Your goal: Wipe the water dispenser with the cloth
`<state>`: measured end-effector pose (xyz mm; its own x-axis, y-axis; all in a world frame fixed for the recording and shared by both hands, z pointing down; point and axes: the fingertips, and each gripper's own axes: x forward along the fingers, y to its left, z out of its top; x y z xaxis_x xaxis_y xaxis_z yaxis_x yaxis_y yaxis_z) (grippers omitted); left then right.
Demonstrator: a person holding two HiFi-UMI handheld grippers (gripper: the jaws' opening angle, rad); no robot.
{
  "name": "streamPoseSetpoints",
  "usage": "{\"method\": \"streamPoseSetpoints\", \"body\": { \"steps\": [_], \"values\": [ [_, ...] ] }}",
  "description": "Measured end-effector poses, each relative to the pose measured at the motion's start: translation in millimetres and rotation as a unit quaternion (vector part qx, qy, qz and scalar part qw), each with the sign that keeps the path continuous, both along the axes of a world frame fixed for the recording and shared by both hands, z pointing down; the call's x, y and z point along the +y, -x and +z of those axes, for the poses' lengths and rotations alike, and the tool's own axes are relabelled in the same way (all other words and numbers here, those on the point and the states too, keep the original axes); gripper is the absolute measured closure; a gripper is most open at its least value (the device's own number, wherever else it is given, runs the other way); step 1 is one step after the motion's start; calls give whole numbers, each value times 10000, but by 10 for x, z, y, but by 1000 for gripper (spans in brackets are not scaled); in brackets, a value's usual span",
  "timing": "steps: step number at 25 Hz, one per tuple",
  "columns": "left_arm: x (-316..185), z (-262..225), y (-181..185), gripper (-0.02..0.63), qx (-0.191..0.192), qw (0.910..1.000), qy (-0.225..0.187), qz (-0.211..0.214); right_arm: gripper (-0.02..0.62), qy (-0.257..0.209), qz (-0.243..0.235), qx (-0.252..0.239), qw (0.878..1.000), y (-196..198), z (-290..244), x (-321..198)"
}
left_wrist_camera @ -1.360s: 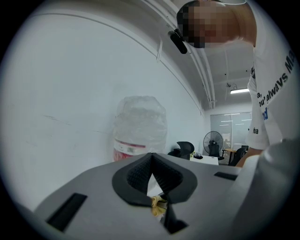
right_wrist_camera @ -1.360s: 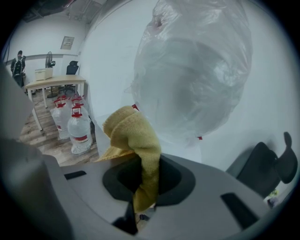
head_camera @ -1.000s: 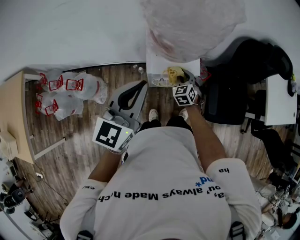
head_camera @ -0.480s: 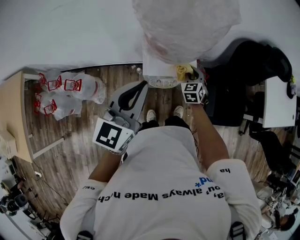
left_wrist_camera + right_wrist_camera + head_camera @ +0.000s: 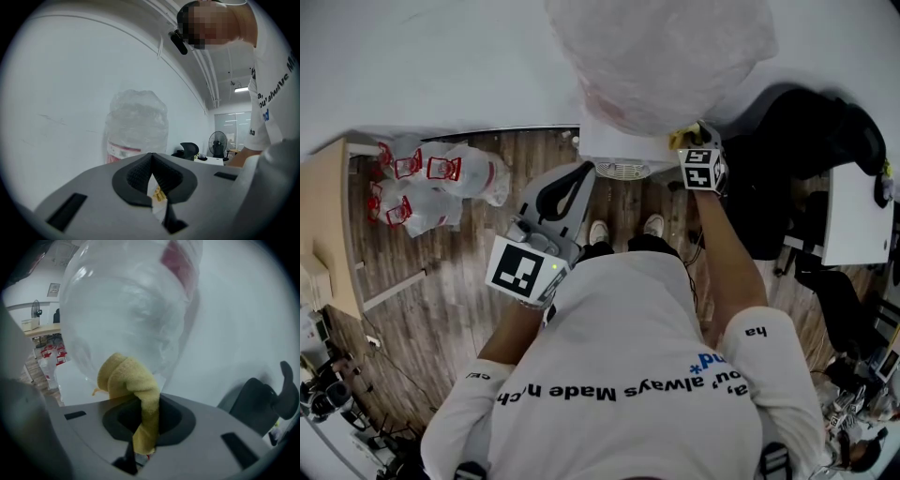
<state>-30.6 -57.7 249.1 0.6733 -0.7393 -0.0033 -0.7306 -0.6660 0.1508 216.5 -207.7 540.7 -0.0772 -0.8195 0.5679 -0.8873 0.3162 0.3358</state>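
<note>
1. While the right gripper clamps the yellow cloth between its jaws, a bunched wad sticks out ahead of them toward the bottle.
2. Head view: right gripper is up at the top right corner of the dispenser, and the cloth is right by the base of the bottle.
3. Cloth looks to be at or just off the bottle's lower curve and the dispenser's top edge. Actual contact can't be confirmed.
4. Left gripper has its jaws pressed together on nothing. It's held low near the person's body, well apart from the dispenser and aimed up at it.
5. Progress, as a judgement: wiping is under way at the top, around the bottle seat.
6. No streaks or wet marks show, so how much is already wiped can't be told.
7. Probably left to do: white front panel, sides and the grille area low on the front, none of which the cloth is near.
8. Grip on the cloth looks firm, so no regrasp seems needed before more strokes.
</note>
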Motion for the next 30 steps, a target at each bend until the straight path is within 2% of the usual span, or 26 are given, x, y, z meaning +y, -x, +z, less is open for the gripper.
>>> {"method": "streamPoseSetpoints", "body": {
  "steps": [7, 14, 18, 24, 30],
  "values": [
    [-140, 11, -69, 588, -39, 9998, 37, -166, 535, 99, -191, -211, 9995, -127, 42, -442],
    [-244, 21, -82, 588, -62, 9995, 86, -310, 535, 159, -556, -328, 9978, -91, 76, -745],
    [-255, 26, -86, 588, -81, 9992, 104, -366, 535, 223, -596, -380, 9972, -105, 61, -761],
    [-243, 57, -85, 588, -134, 9991, 141, -371, 537, 365, -638, -653, 9952, -116, 319, -760],
    [-214, 40, -61, 588, -138, 9992, 136, -362, 537, 531, -849, -614, 9931, -20, 442, -624]
  ]
}}
